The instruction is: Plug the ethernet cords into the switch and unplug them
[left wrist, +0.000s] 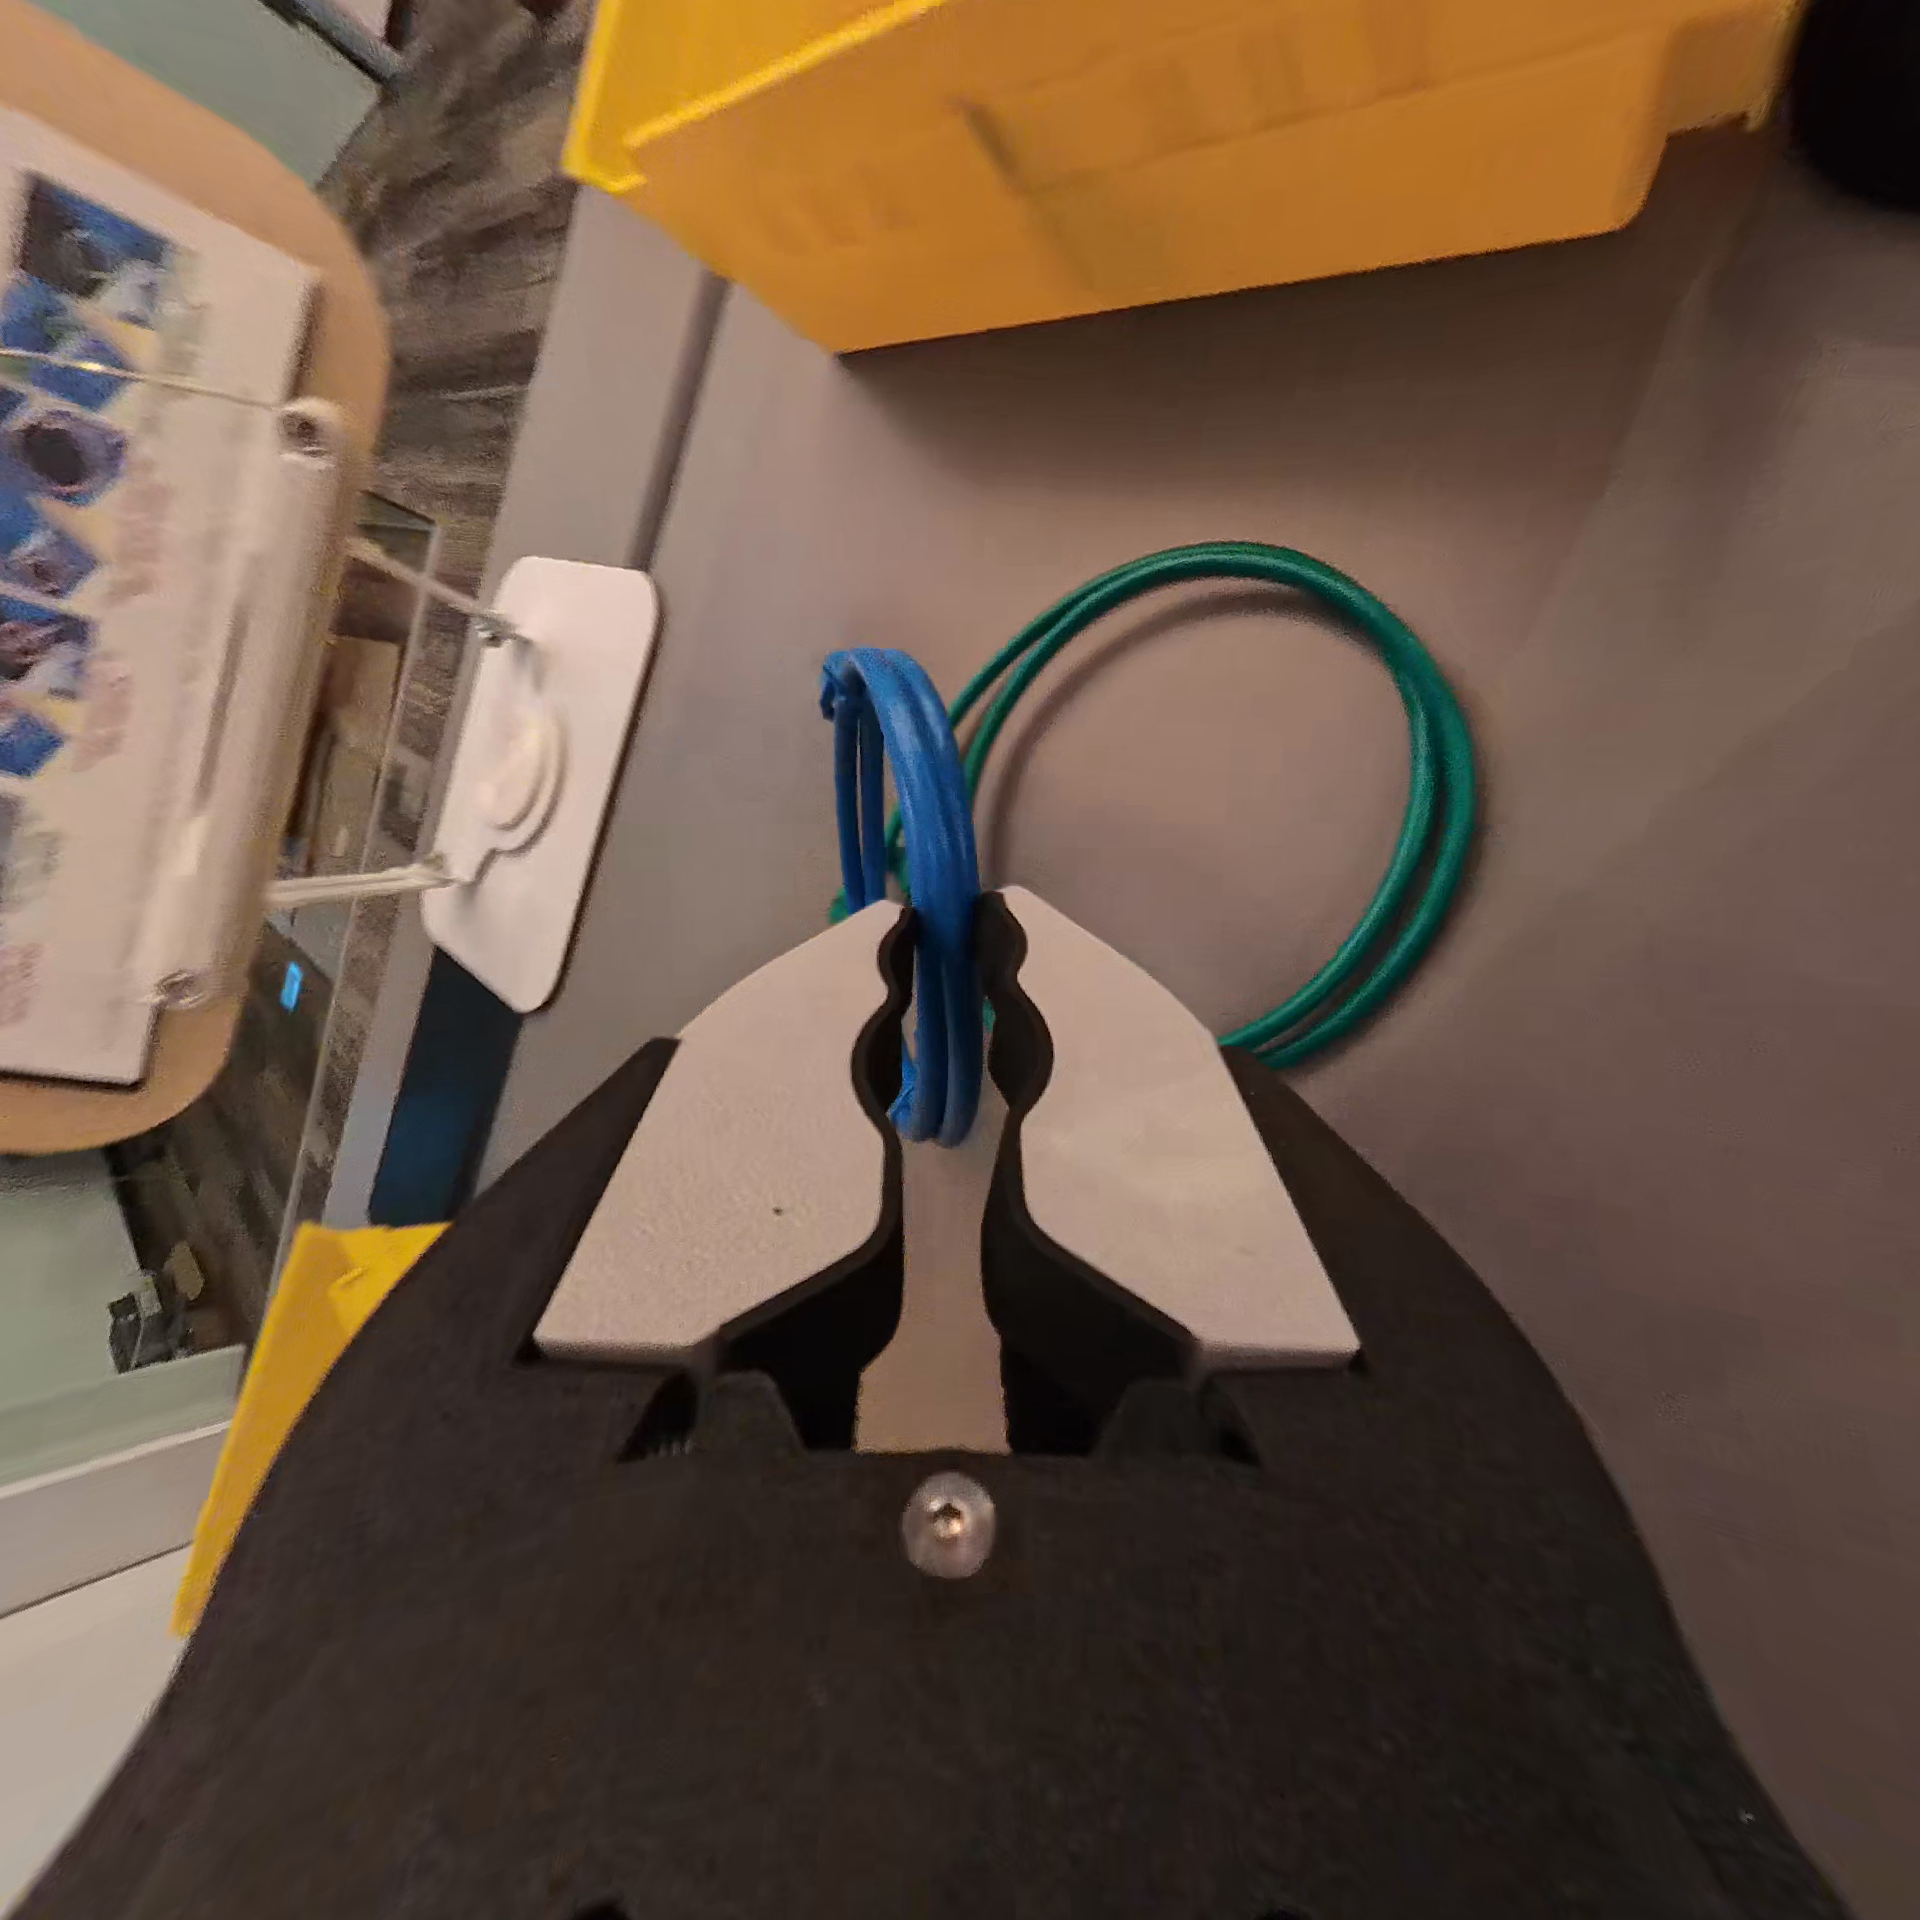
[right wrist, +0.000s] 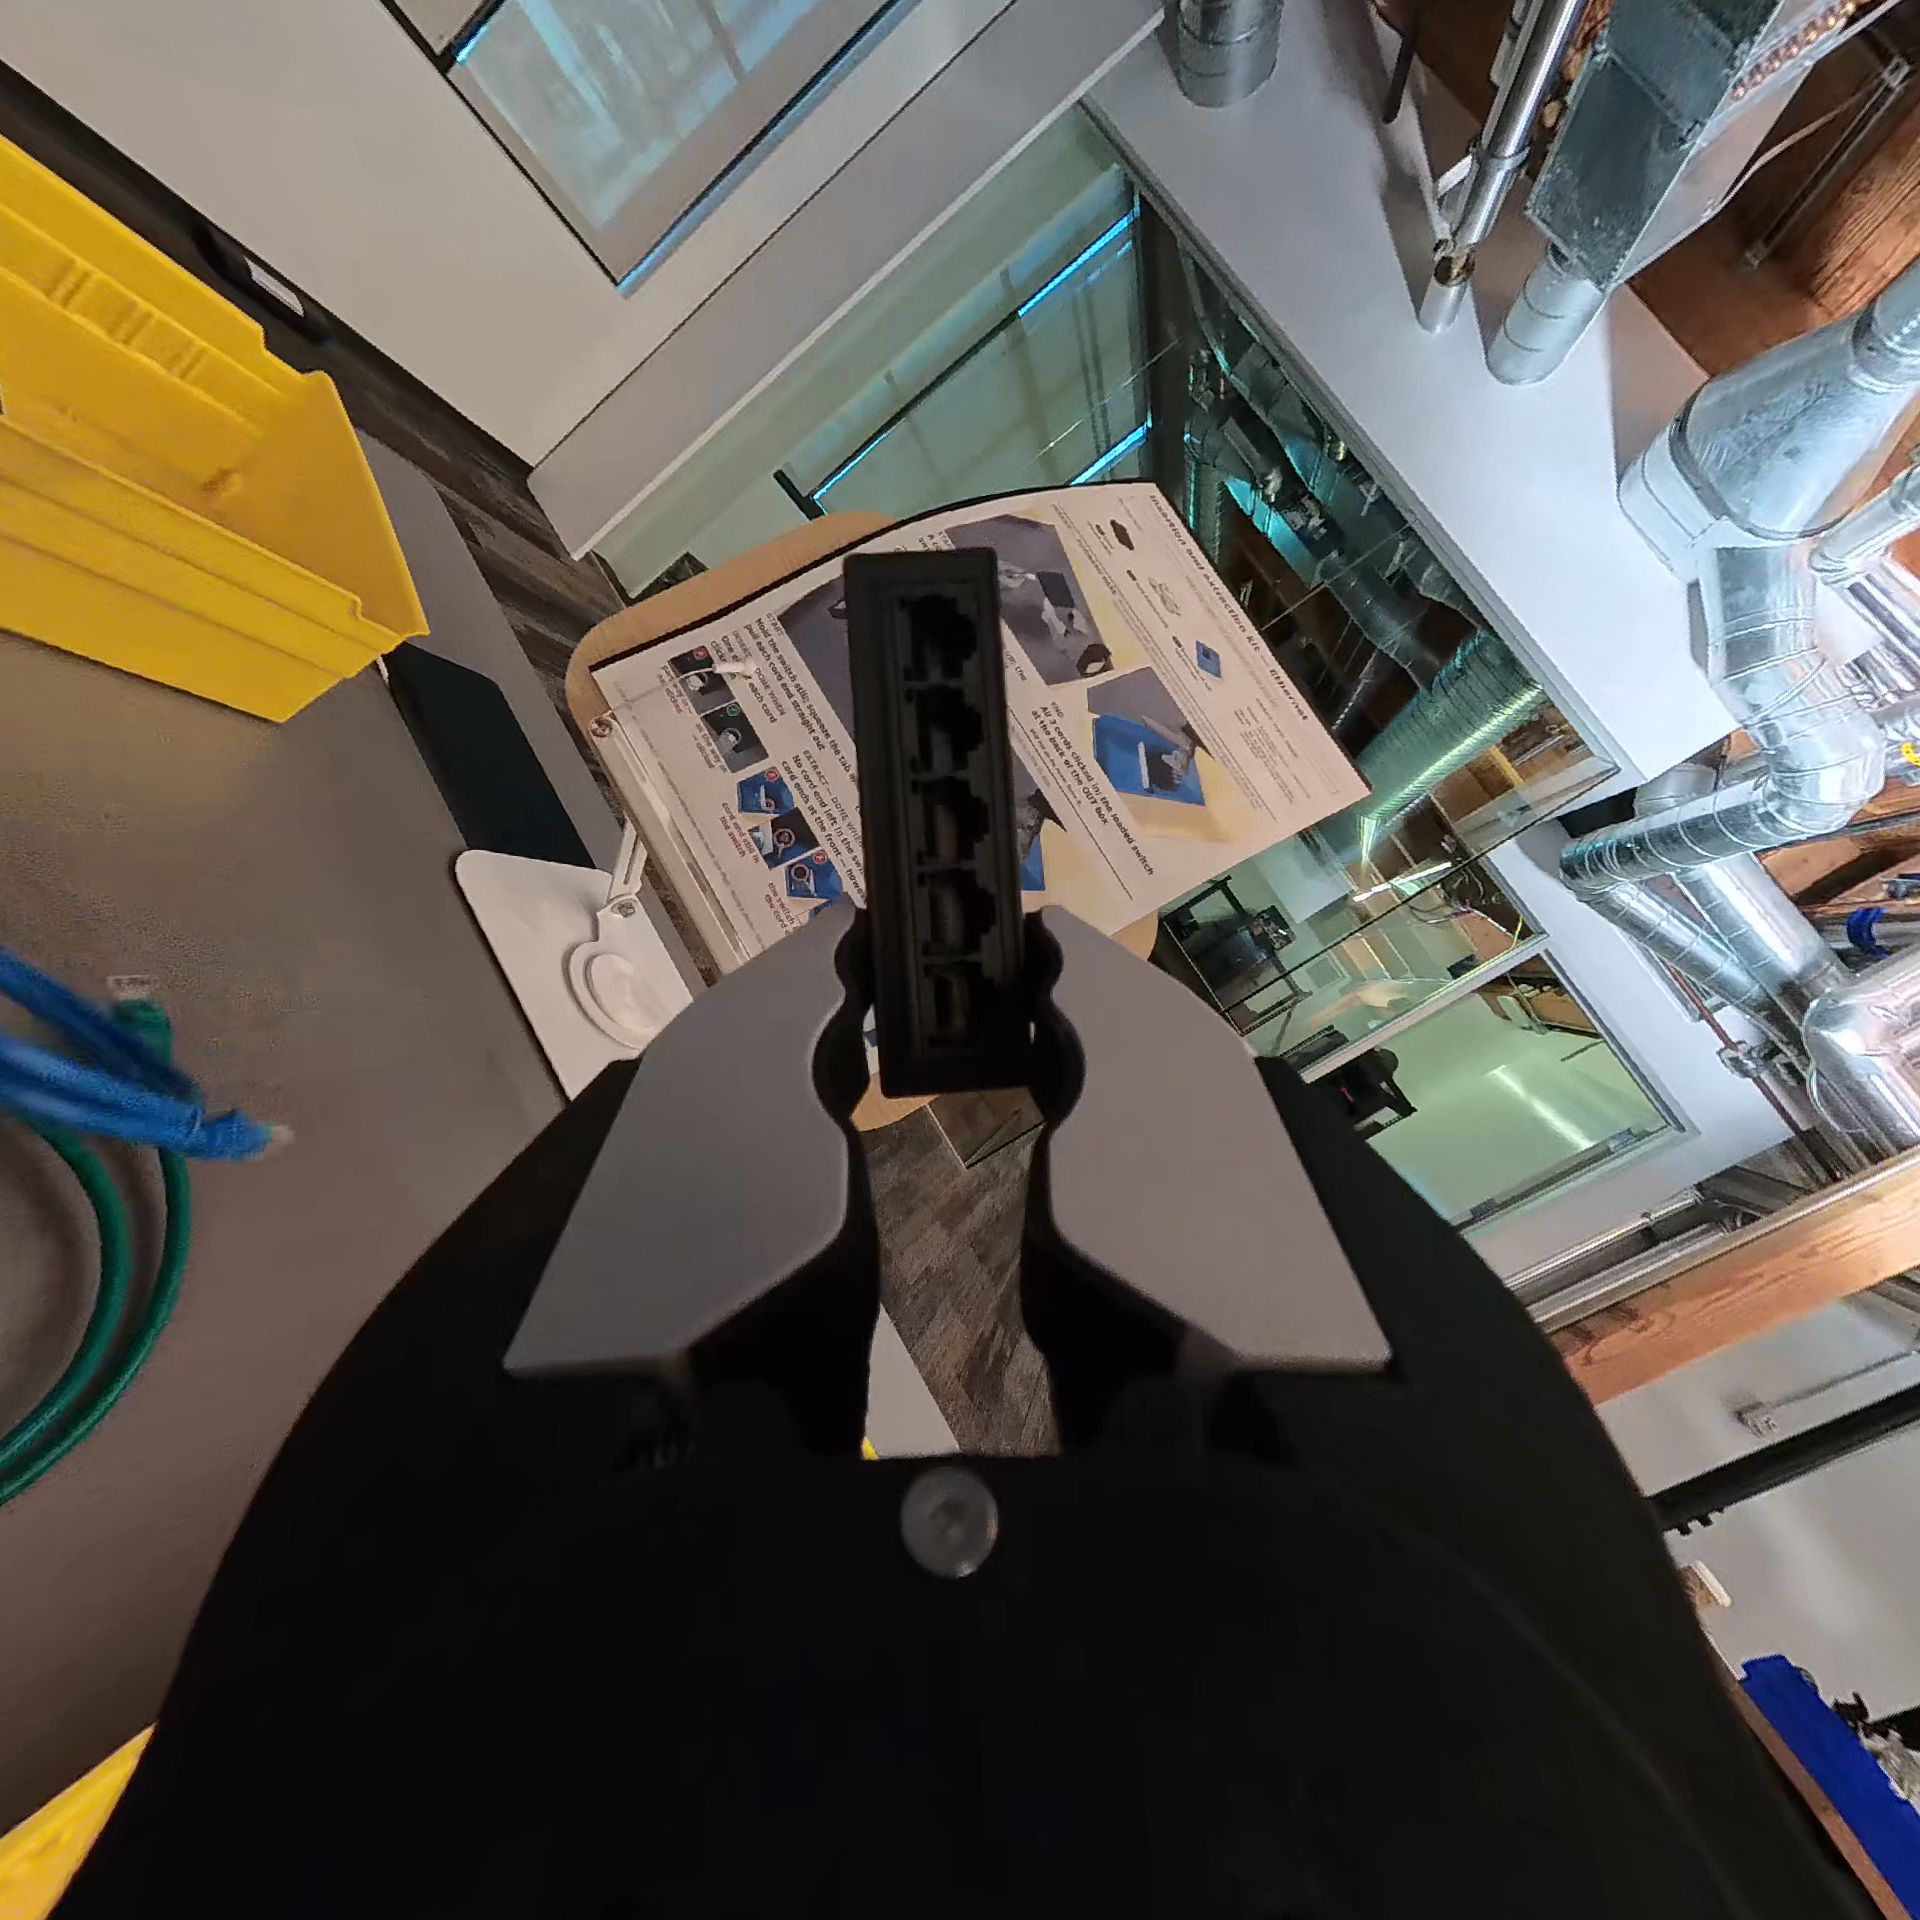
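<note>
The right tongs (right wrist: pixel 940 1013) clench the lower end of a black plastic, box-shaped network switch (right wrist: pixel 932 790) and hold it raised clear of the grey worktop (right wrist: pixel 260 935), its row of empty ports turned toward the camera, a pose that appears meant to present the sockets squarely for a plug. No cord is seated in the switch.

To the switch's left, the left tongs (left wrist: pixel 940 997) are closed on a looped bundle of thin blue ethernet cord (left wrist: pixel 925 831), gripping the loop mid-run and not at the connector; its clear-tipped plug (right wrist: pixel 272 1135) dangles free in the right wrist view, so a regrip nearer the plug seems likely before insertion.

Farther left of the switch, beneath the blue cord, a coiled green ethernet cord (left wrist: pixel 1423 831) lies flat on the worktop, apparently waiting its turn. A yellow plastic bin (right wrist: pixel 187 499) sits at the worktop's far side beyond both cords. Behind the switch stands a printed instruction sheet in a clear holder (right wrist: pixel 1143 727) on a white base (right wrist: pixel 520 904).
</note>
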Demonstrator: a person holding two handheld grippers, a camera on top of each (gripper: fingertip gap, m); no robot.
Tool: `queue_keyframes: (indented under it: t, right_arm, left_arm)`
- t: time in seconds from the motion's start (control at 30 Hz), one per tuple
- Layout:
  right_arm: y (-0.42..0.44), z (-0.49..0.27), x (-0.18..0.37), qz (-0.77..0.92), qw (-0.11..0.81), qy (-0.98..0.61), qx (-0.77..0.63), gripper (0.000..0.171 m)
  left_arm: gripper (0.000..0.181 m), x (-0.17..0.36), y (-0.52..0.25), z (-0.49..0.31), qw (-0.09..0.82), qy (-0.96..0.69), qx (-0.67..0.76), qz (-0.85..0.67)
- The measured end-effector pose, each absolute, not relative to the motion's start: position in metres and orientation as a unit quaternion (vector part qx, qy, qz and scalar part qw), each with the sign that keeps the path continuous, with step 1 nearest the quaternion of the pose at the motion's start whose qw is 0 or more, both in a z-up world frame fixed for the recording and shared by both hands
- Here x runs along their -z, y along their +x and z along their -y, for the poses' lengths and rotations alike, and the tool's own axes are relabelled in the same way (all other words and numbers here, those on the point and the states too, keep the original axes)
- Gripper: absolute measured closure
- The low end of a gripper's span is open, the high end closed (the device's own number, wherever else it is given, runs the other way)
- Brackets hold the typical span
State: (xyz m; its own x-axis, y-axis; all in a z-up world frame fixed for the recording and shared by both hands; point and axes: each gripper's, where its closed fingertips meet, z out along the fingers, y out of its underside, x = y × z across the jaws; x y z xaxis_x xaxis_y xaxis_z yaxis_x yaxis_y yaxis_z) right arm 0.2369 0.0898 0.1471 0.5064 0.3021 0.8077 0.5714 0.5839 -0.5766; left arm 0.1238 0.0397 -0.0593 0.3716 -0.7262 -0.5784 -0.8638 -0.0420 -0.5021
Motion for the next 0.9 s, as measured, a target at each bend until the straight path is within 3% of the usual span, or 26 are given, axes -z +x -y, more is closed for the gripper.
queue_keyframes:
  t: [0.17, 0.27, 0.33, 0.4, 0.5, 0.6, 0.77, 0.9]
  right_arm:
    - [0.234, -0.091, -0.143, 0.496, 0.738, -0.449, 0.091, 0.143]
    - [0.236, -0.093, -0.141, 0.496, 0.735, -0.453, 0.091, 0.143]
    - [0.239, -0.093, -0.142, 0.494, 0.737, -0.454, 0.087, 0.143]
    - [0.242, -0.092, -0.144, 0.490, 0.739, -0.455, 0.081, 0.143]
    - [0.244, -0.091, -0.147, 0.486, 0.743, -0.454, 0.072, 0.143]
    - [0.243, -0.092, -0.146, 0.487, 0.743, -0.455, 0.063, 0.143]
    - [0.238, -0.097, -0.136, 0.498, 0.730, -0.462, 0.070, 0.143]
    - [0.230, -0.099, -0.126, 0.513, 0.718, -0.465, 0.075, 0.143]
  left_arm:
    - [0.170, 0.097, 0.142, -0.028, 0.381, -0.716, -0.056, -0.582]
    - [0.150, 0.103, 0.141, -0.011, 0.355, -0.745, 0.005, -0.565]
    - [0.149, 0.085, 0.129, -0.004, 0.377, -0.762, 0.049, -0.524]
    - [0.148, 0.053, 0.096, 0.000, 0.411, -0.774, 0.063, -0.478]
    - [0.117, 0.012, 0.002, 0.003, 0.399, -0.799, -0.017, -0.449]
    - [0.123, -0.002, -0.075, 0.019, 0.345, -0.833, -0.001, -0.432]
    - [0.123, 0.053, -0.143, 0.031, 0.241, -0.869, 0.025, -0.431]
    - [0.127, 0.101, -0.155, 0.025, 0.168, -0.895, 0.060, -0.408]
